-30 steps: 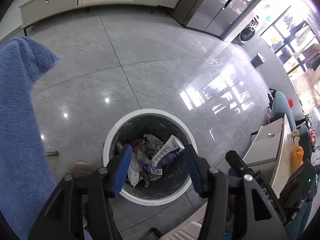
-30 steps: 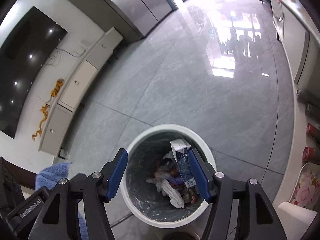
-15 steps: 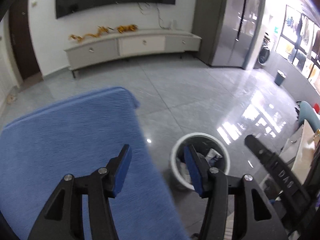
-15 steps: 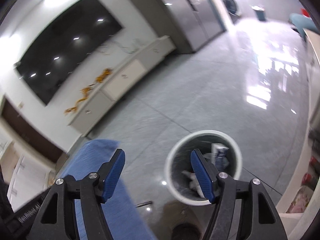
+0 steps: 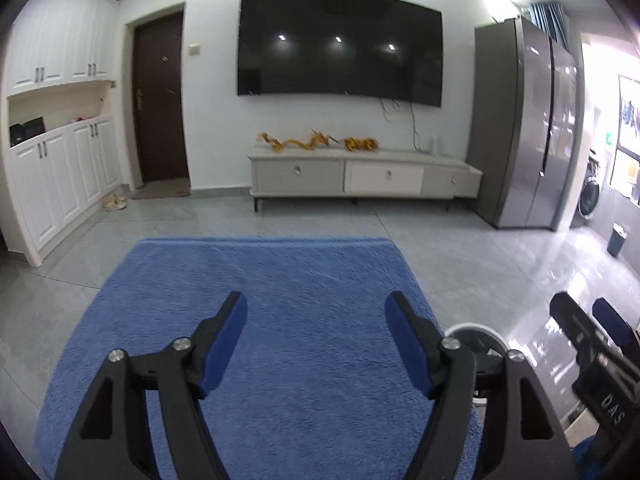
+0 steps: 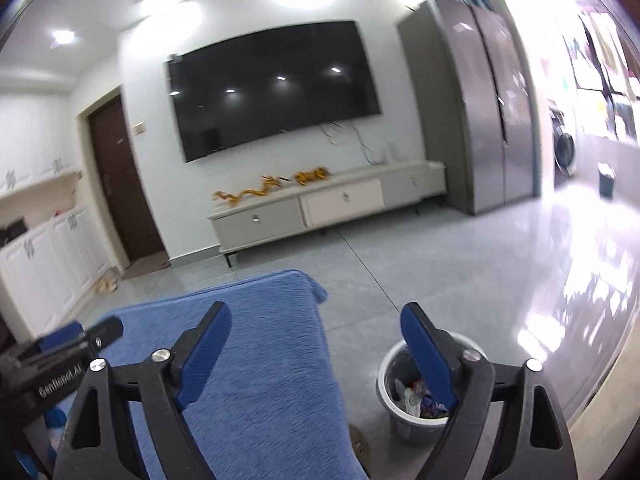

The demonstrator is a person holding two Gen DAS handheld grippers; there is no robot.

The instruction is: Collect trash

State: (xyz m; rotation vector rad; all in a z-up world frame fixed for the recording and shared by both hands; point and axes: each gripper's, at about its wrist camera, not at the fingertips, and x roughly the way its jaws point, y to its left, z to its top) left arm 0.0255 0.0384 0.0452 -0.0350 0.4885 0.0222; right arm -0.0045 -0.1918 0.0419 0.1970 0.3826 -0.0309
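Both grippers are empty right now. The left gripper (image 5: 316, 308) has its blue-padded fingers (image 5: 224, 344) spread wide and still opening, nothing between them, just the blue towel-covered table (image 5: 280, 280) under them. Same deal with the right gripper (image 6: 316, 320): fingers (image 6: 428, 356) opening up wide, holding nothing, with one finger over the blue cover and the other in front of the trash can (image 6: 390, 408). That can is a gray bucket with a white rim, sitting on the gray tile floor (image 6: 460, 280) just beside the table's right edge, and you can see crumpled wrappers and bits of trash (image 6: 416, 398) already piled inside it. From the left camera only a sliver of the can's rim peeks out behind the right finger. Further out there's a low white TV cabinet (image 5: 360, 176) against the wall with some yellow ornaments (image 5: 312, 142) on top, a big dark TV (image 5: 340, 44) mounted above it, a brown door (image 5: 160, 100) to the left, and a tall gray fridge (image 5: 524, 128) on the right.
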